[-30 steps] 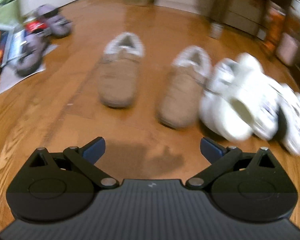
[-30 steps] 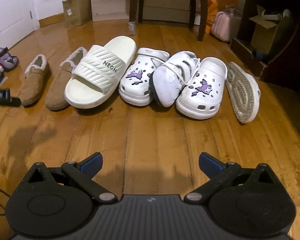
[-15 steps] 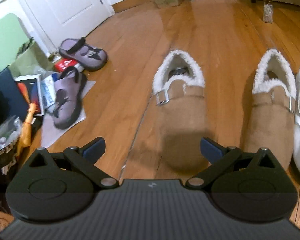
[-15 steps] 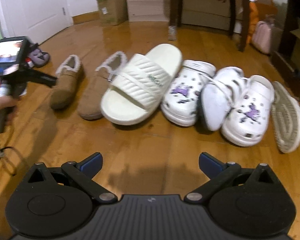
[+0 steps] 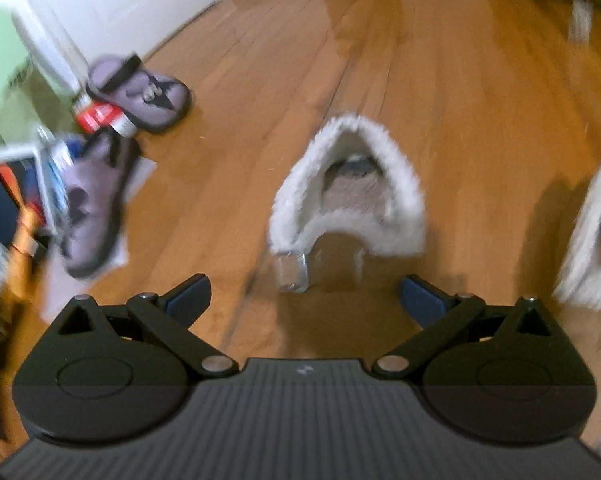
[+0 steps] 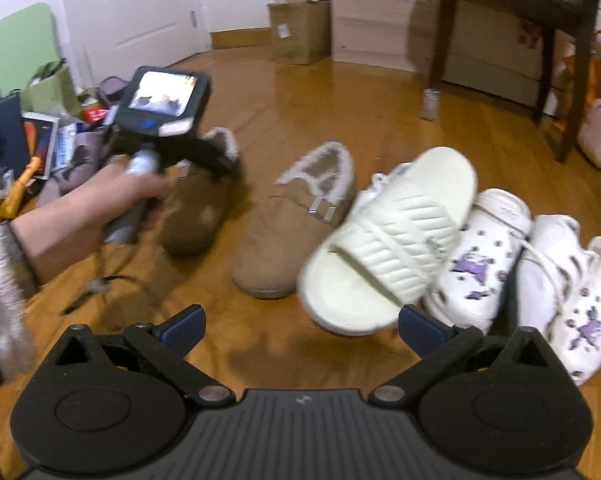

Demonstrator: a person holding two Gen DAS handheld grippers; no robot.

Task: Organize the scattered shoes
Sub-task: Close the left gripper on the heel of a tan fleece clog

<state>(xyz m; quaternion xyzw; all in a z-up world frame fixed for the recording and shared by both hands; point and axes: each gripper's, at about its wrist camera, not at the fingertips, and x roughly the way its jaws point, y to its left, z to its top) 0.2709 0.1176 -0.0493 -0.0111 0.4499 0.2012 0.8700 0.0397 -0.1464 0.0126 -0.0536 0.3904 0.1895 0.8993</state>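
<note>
- Scanning L to R on the wood floor (image 6: 308, 92): clutter by the door at the far L edge, w/ 2 purple shoes (image 5: 96, 212) lying apart from the row, 1 on paper, 1 nearer the door. Judged: these 2 are not yet brought in.
- Left gripper (image 5: 304, 300) is spread wide, nothing between the fingers; it sits low over the toe of the left tan slipper (image 5: 346, 196), fleece collar facing away. In the right wrist view the person's hand (image 6: 96, 208) holds that gripper's handle over the same slipper.
- Right tan slipper (image 6: 296, 220) lies near its mate but w/ a gap of bare floor between, both pointing the same way. Judged: pair roughly lined up, gap to be closed up.
- Cream slide (image 6: 392, 236) leans tilted against the right tan slipper's side and over the shoe behind it; not flat. Its mate isn't clearly seen here.
- White clogs (image 6: 484, 264) w/ purple charms lie crowded toward the R edge, w/ another white shoe wedged between them; blurry, so exact overlaps can't be told.
- Right gripper (image 6: 300, 326) is also spread wide and empty, hanging back, well short of the row.
- Judged overall: early-to-mid. A rough row exists; left to do: fetch 2 purple shoes, flatten the slide, untangle and pair the white ones.
</note>
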